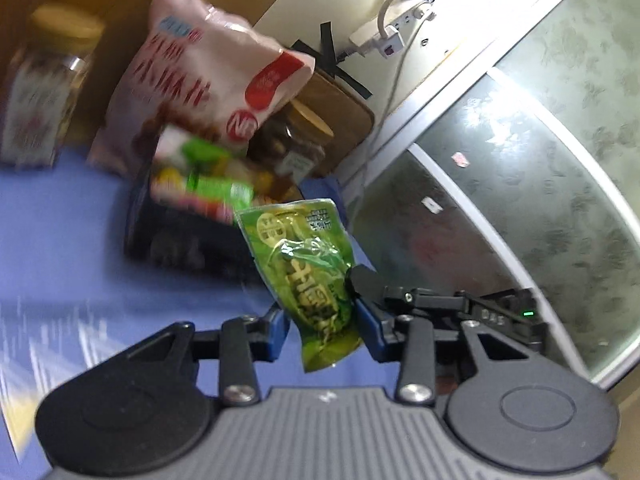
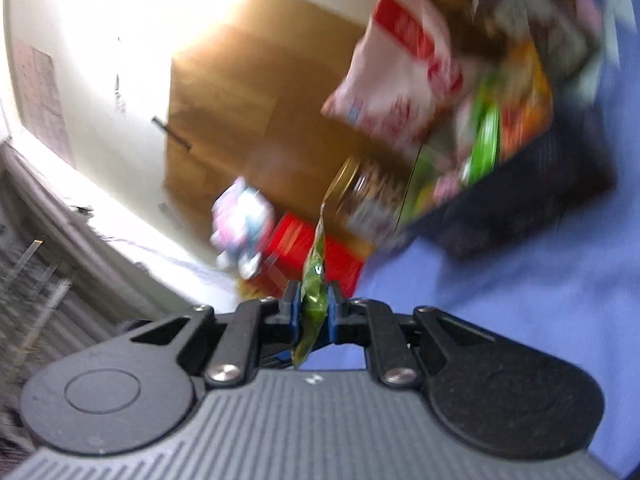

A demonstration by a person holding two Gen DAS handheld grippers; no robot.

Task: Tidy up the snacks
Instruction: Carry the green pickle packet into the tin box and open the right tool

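Across the blue tabletop, at eleven o'clock from our grippers, stands the dark snack basket, already crowded with packets. We judge the carrying step underway: our right gripper fingers clamp the green pouch edge-on, while our left gripper fingers flank it without clearly pressing. Next, the pouch needs lifting over the basket's rim.

Pale wall, frosted glass panels, blue tablecloth, brown cardboard backdrop, bright daylight.
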